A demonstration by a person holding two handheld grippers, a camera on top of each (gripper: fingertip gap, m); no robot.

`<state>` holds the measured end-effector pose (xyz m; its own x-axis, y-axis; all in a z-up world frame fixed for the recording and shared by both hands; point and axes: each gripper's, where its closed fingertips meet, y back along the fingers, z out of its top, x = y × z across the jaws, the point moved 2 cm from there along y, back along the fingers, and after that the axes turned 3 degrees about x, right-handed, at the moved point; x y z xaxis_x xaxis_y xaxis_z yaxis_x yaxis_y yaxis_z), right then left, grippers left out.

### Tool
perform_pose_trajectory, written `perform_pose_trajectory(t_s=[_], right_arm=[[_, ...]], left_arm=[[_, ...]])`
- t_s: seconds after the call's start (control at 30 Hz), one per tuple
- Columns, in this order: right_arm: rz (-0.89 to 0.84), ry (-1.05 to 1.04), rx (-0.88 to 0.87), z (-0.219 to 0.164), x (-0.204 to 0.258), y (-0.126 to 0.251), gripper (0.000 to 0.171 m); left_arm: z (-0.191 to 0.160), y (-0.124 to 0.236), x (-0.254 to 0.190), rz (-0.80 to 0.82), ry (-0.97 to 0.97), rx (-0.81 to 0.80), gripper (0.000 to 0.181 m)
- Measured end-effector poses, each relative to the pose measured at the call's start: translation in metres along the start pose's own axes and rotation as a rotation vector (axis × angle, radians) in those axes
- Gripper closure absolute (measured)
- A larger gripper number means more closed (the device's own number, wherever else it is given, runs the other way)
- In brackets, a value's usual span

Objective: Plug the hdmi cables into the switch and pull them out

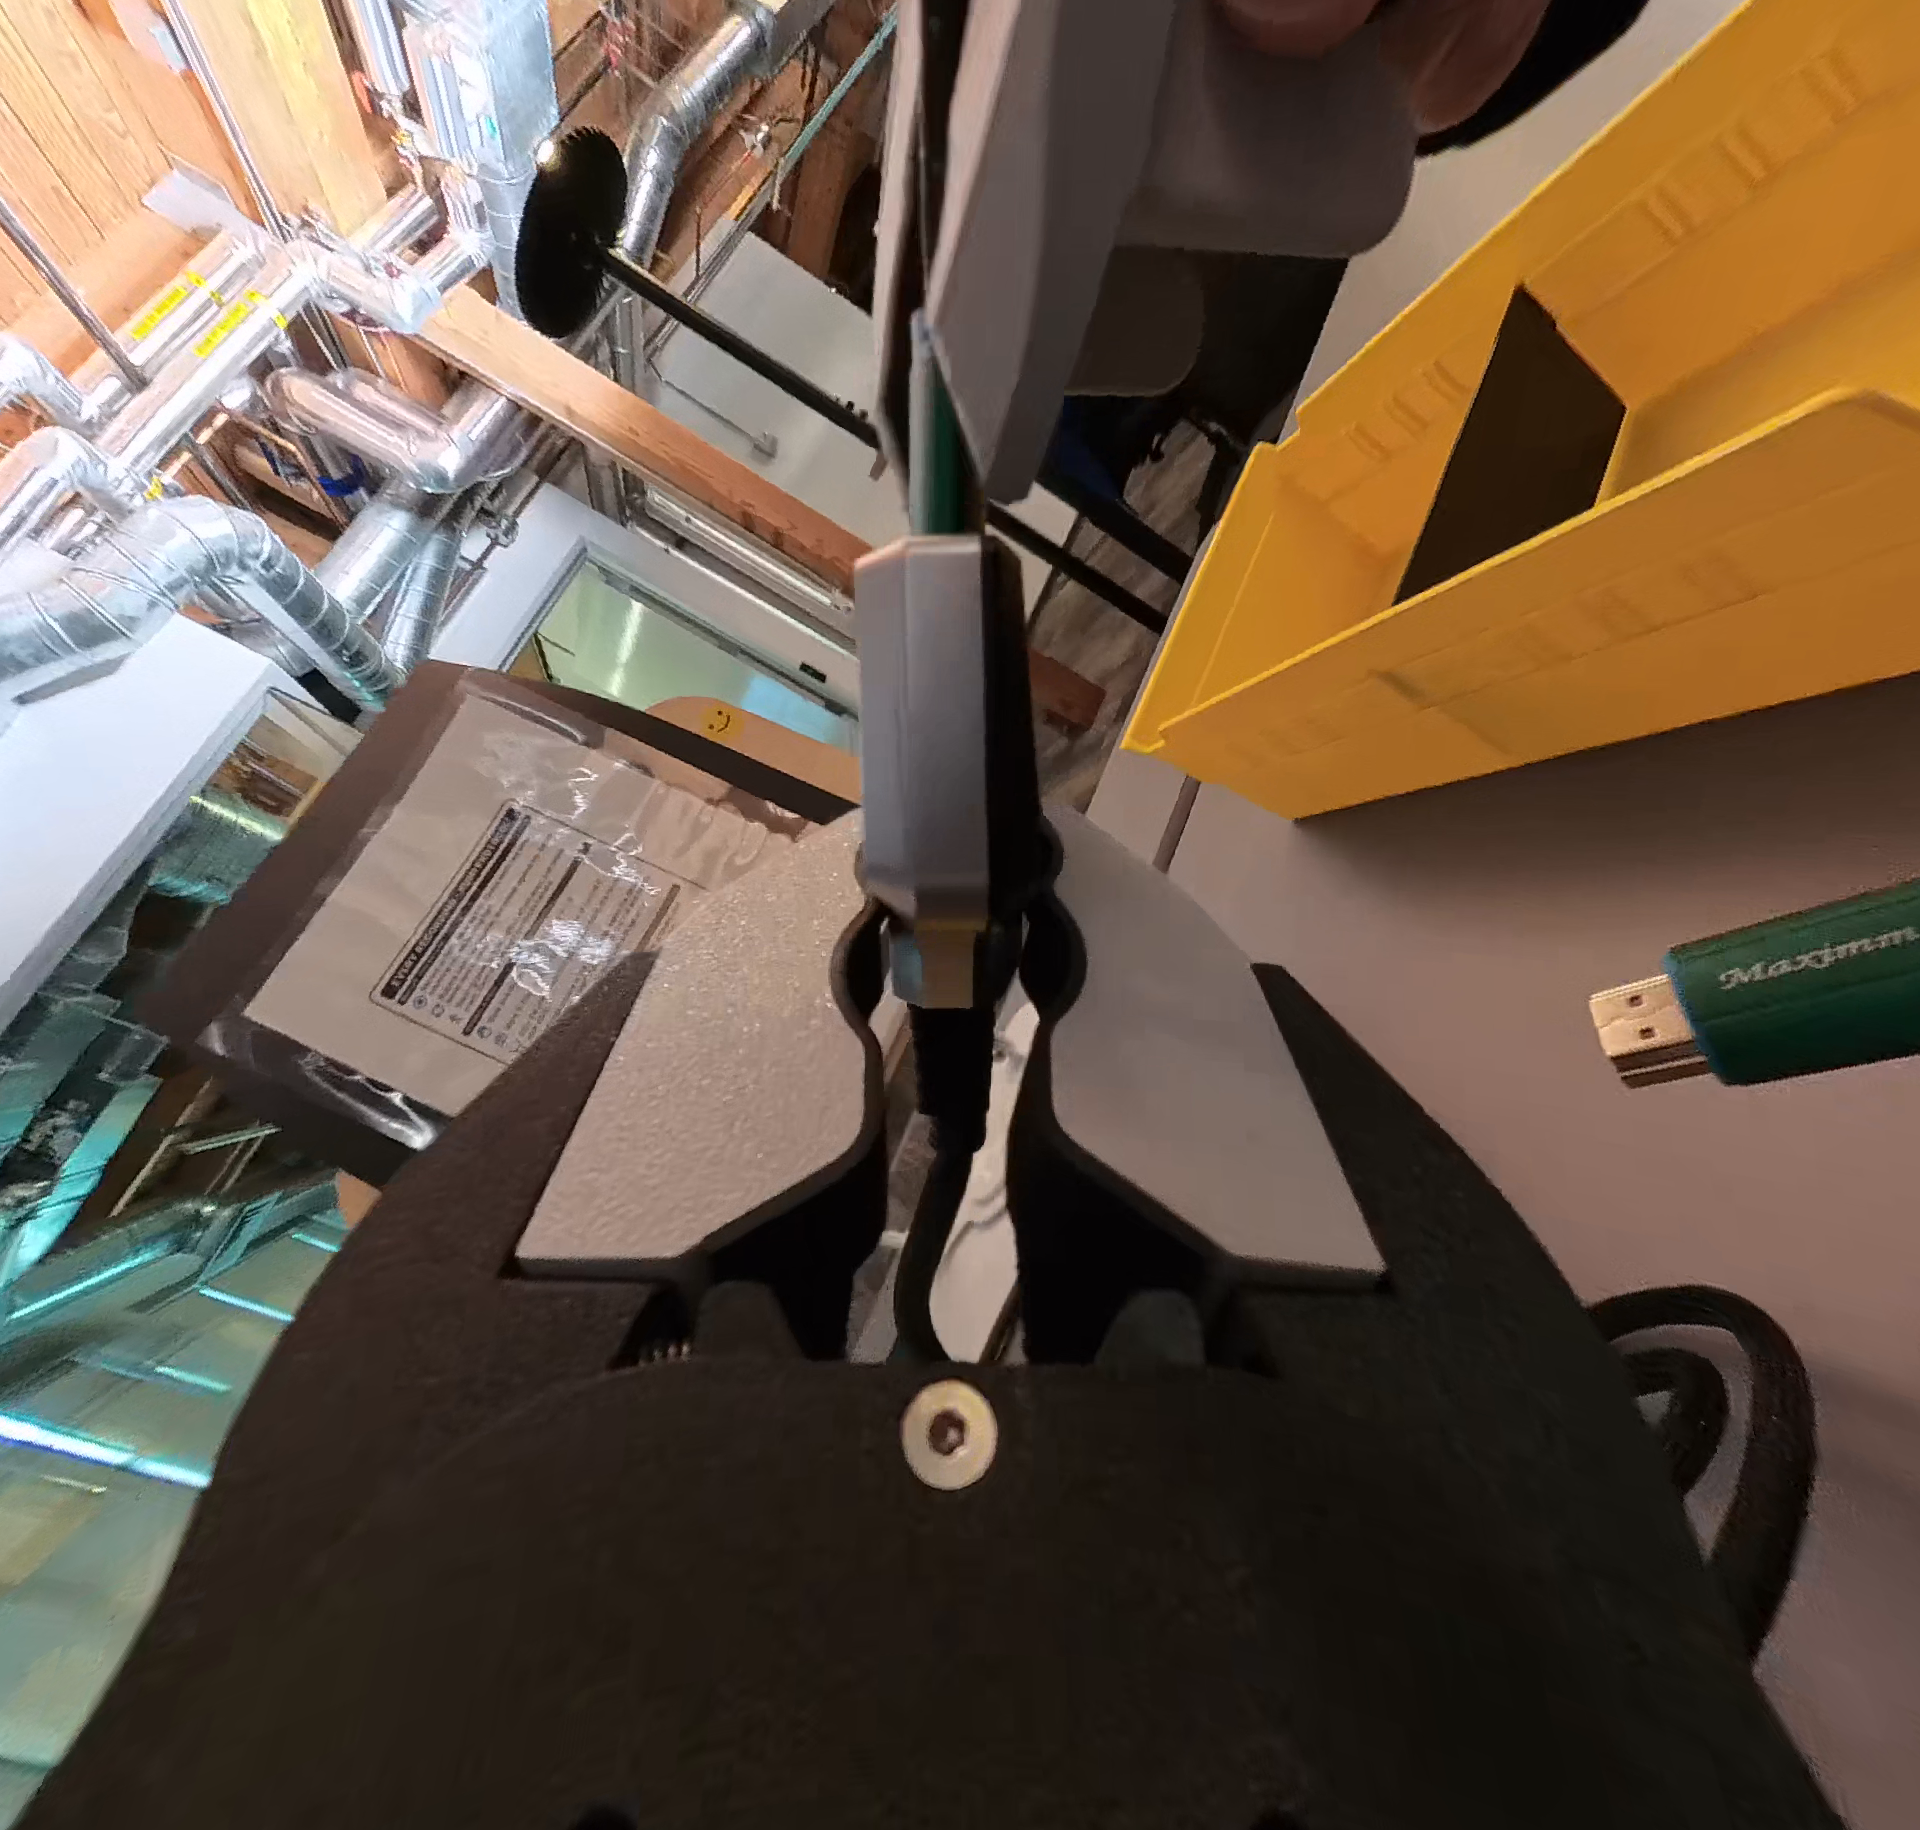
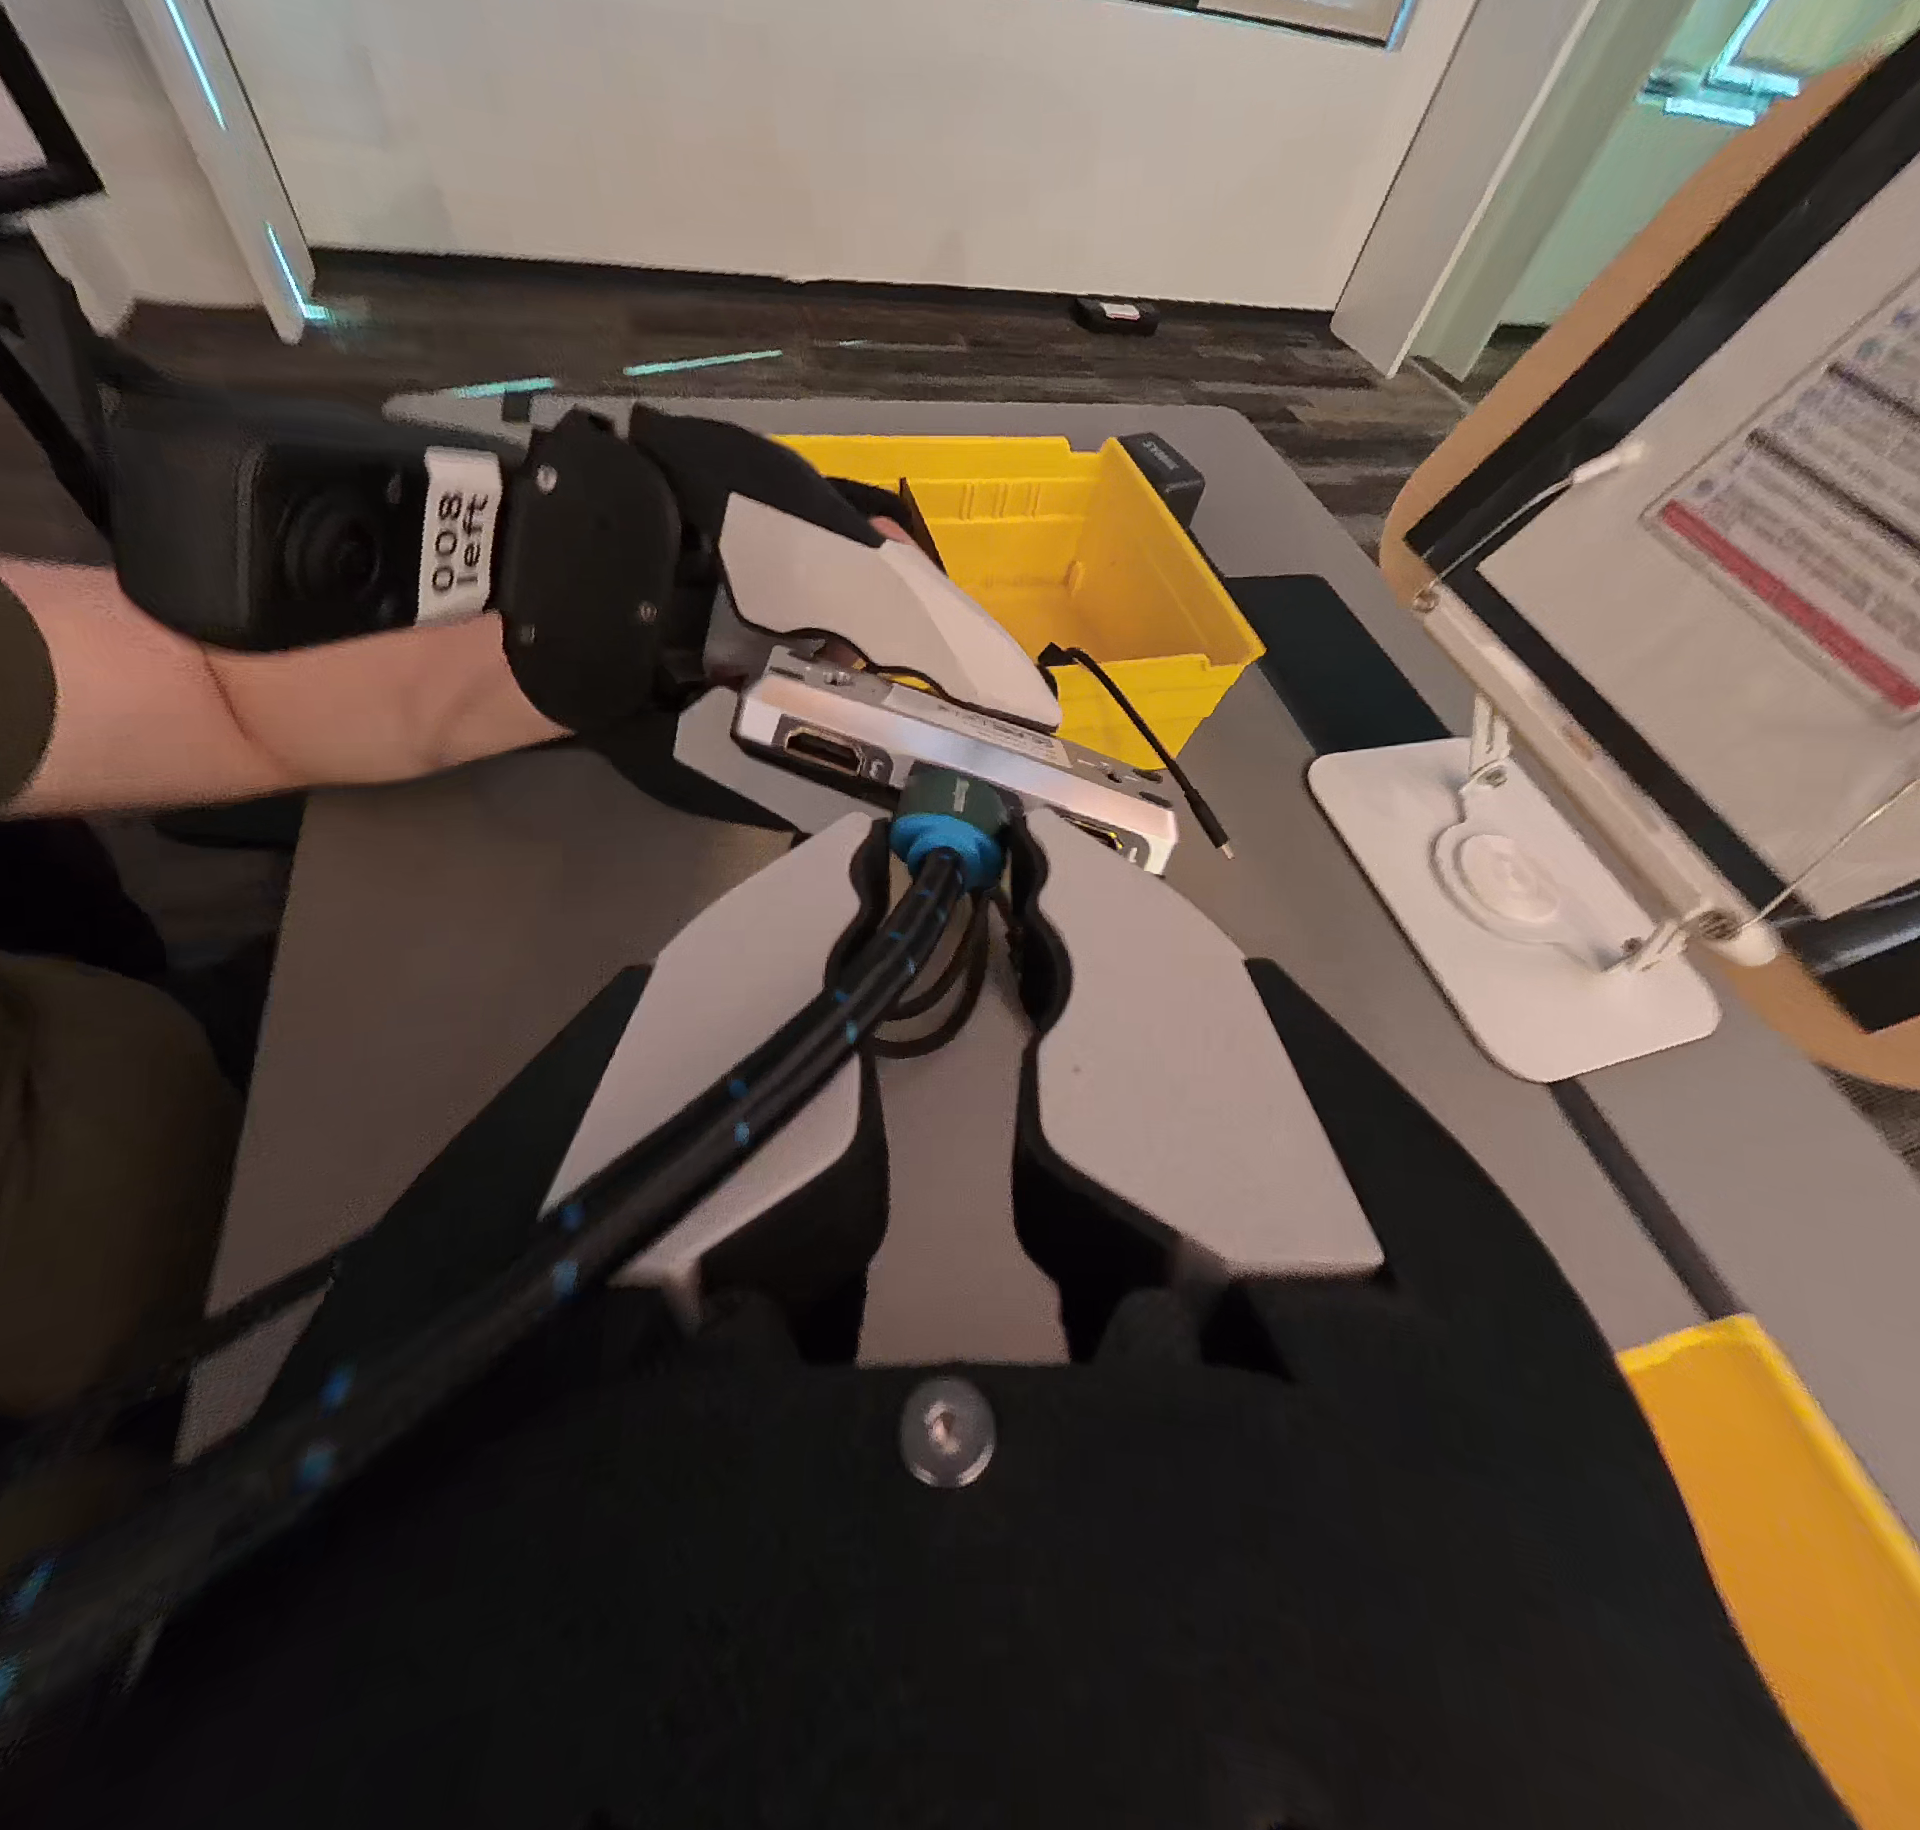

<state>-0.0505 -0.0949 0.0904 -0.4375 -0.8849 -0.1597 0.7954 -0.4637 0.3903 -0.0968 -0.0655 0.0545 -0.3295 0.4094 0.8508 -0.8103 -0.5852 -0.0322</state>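
My left gripper (image 1: 951, 939) is shut on the silver HDMI switch (image 1: 920, 741), seen edge-on and held above the grey table. In the right wrist view the switch (image 2: 966, 746) lies flat under the left gripper's white fingers (image 2: 883, 596), with an empty port (image 2: 826, 750) at its left. My right gripper (image 2: 940, 845) is shut on a green HDMI plug (image 2: 945, 798) with a blue collar, pressed against the switch's middle port; its metal tip is hidden. A second green HDMI plug (image 1: 1766, 1001) lies loose on the table.
A yellow bin (image 2: 1091, 575) stands just behind the switch, another yellow bin (image 2: 1766, 1531) at the near right. A monitor on a white stand (image 2: 1507, 897) is at the right. A thin black lead (image 2: 1143, 741) hangs from the switch. A person's forearm (image 2: 260, 710) holds the left gripper. About 5 cm separates my left fingertips from my right.
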Motion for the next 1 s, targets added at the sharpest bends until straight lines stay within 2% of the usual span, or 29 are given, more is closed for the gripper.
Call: perform_pose_trajectory(t_s=[0.07,0.17,0.23,0.3,0.4,0.5,0.53,0.57,0.7,0.73,0.83,1.0], right_arm=[[-0.025,0.149,-0.030,0.006,0.001,0.012,0.138],[-0.110,0.428,-0.128,0.011,-0.003,0.033,0.132],[-0.092,0.603,-0.195,0.004,0.004,0.036,0.129],[-0.070,0.673,-0.231,-0.003,0.006,0.031,0.125],[-0.050,0.651,-0.261,-0.006,0.005,0.019,0.120],[0.051,0.629,-0.321,-0.007,0.017,0.011,0.128],[0.110,0.618,-0.317,-0.010,0.023,0.009,0.141],[0.149,0.607,-0.320,-0.011,0.026,0.009,0.146],[0.246,0.464,-0.258,-0.010,0.025,0.007,0.150],[0.240,0.447,-0.271,-0.009,0.022,0.006,0.150],[0.231,0.347,-0.301,-0.008,0.008,0.008,0.150],[0.147,0.170,-0.315,-0.015,-0.032,0.016,0.151]], left_arm=[[0.002,0.003,0.000,-0.029,0.023,-0.013,0.160],[0.010,0.009,-0.002,-0.103,0.078,-0.084,0.160],[0.021,0.013,-0.005,-0.177,0.140,-0.143,0.160],[0.032,0.017,-0.006,-0.207,0.164,-0.191,0.160],[0.045,0.021,-0.011,-0.276,0.208,-0.239,0.160],[0.055,0.026,-0.019,-0.361,0.275,-0.290,0.159],[0.056,0.027,-0.019,-0.377,0.295,-0.302,0.159],[0.057,0.028,-0.020,-0.400,0.325,-0.317,0.159],[0.052,0.028,-0.016,-0.506,0.539,-0.332,0.158],[0.048,0.027,-0.012,-0.500,0.590,-0.334,0.157],[0.032,0.024,0.006,-0.423,0.714,-0.307,0.140],[0.006,0.042,0.053,-0.210,0.887,-0.317,0.133]])
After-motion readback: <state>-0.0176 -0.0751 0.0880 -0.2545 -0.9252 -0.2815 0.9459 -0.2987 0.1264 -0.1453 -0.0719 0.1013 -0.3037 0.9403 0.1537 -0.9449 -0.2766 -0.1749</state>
